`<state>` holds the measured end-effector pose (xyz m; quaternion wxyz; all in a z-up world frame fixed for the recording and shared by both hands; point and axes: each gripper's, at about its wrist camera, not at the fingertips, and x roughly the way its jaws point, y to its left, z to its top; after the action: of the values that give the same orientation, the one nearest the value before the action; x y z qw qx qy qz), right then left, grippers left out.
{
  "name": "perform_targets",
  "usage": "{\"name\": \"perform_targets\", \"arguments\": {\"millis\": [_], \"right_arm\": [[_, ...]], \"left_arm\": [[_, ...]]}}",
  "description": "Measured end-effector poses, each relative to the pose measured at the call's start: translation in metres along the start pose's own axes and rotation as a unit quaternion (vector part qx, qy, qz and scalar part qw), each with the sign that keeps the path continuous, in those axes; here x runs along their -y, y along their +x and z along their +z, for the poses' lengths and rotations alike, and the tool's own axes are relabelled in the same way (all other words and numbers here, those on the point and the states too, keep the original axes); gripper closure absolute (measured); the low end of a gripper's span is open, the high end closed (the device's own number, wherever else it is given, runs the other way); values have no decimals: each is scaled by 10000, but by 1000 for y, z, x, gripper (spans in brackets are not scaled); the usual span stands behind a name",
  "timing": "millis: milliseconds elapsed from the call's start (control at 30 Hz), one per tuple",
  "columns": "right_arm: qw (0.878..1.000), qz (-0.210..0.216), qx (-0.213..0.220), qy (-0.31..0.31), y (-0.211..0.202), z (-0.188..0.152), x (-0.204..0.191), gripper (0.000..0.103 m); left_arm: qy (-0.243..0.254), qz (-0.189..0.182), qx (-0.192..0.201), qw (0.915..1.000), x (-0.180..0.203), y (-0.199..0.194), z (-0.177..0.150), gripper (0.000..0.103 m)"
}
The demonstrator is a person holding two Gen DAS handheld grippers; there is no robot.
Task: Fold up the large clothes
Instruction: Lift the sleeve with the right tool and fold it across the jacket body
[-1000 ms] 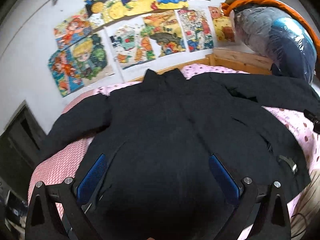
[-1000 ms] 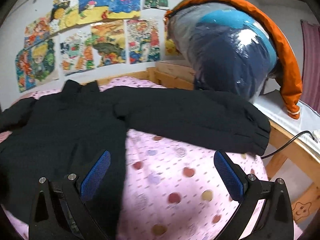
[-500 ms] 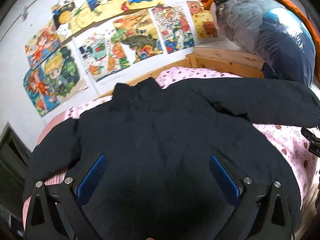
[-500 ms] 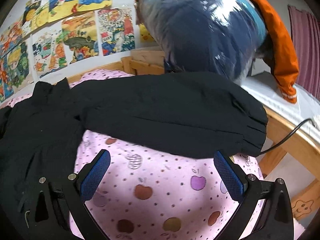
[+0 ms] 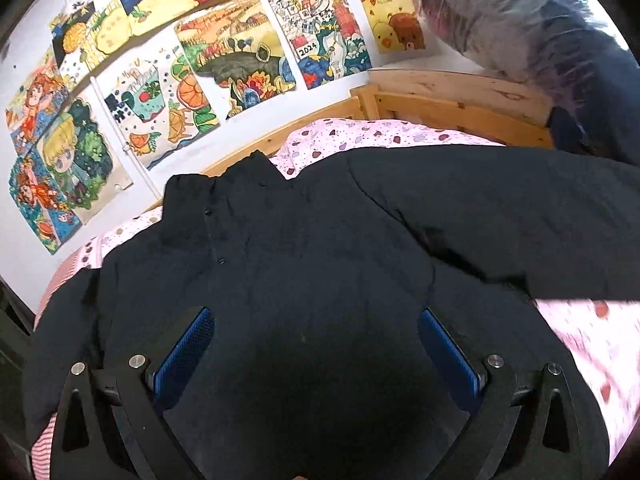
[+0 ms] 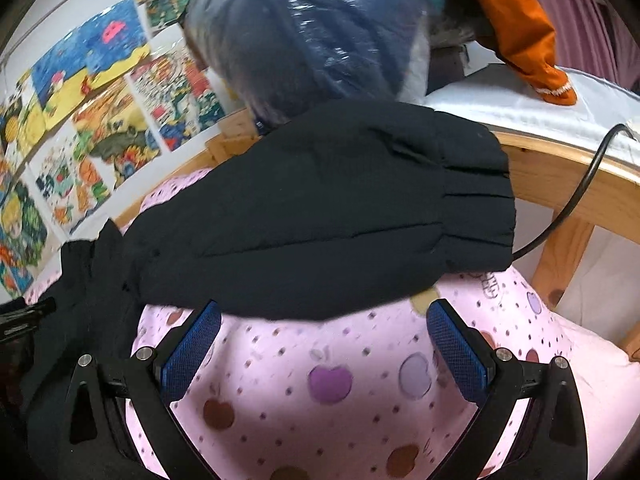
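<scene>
Where drawings hang, bedsheet lies.

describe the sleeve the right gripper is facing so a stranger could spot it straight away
On the pink apple-print bed sheet lies a black coat. Its outstretched sleeve reaches toward the wooden bed rail, ending in a gathered cuff beside a black cable.

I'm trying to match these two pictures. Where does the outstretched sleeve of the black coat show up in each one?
Left wrist view: the black padded coat's outstretched sleeve runs across the right side, out of frame.
Right wrist view: the same sleeve fills the centre, its gathered cuff at right, above the open tongs.
Shared landmark: the colourful drawings taped on the white wall.
</scene>
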<state>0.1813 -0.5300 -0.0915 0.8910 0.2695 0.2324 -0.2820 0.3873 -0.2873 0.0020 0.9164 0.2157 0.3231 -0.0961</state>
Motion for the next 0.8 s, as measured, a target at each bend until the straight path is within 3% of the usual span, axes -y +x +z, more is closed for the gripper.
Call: {"name": "perform_targets", "arguments": {"millis": [233, 567, 667, 800], "right_arm": [[9985, 214, 340, 363, 13, -3, 4, 1], [9940, 387, 627, 814, 23, 2, 7, 2], [9909, 485, 709, 1035, 24, 5, 12, 10], [9901, 378, 694, 1163, 27, 6, 12, 39]], "left_arm": [[54, 143, 71, 9999, 9, 47, 27, 0], [6, 133, -147, 9998, 20, 108, 50, 0], [-9, 66, -266, 9996, 24, 128, 57, 0], [-34, -374, -396, 9985, 28, 153, 59, 0]]}}
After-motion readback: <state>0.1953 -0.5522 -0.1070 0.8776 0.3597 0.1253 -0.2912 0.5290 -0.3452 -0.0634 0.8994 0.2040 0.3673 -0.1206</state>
